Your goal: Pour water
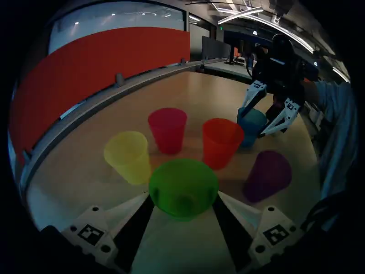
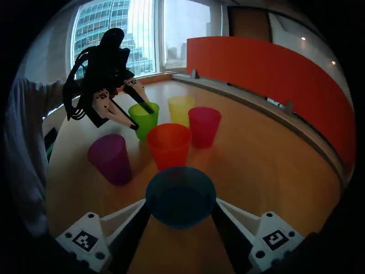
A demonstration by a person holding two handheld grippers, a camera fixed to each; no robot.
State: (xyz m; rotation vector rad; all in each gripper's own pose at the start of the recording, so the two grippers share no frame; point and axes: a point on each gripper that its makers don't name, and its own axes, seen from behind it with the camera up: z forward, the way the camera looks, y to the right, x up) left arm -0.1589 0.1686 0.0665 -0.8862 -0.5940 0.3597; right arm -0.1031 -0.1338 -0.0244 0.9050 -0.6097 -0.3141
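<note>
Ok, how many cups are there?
6. The green cup sits between the left gripper's fingers, the blue cup between the right gripper's; yellow, pink, orange and purple stand on the table between. None look hidden.

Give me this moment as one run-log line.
left gripper: shut on green cup | right gripper: shut on blue cup | table: yellow cup, red cup, orange cup, purple cup

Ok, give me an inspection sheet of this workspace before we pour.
Surface: wooden table, no spills seen.
Job's things: green cup and blue cup held; yellow cup, pink cup, orange cup and purple cup stand clustered; water cannot be made out.
Clutter: nothing seen.
Grippers: left gripper shut on the green cup; right gripper shut on the blue cup.
Cables: dark cables looped at the left gripper.
Surroundings: red partition, windows, a sleeve.
</note>
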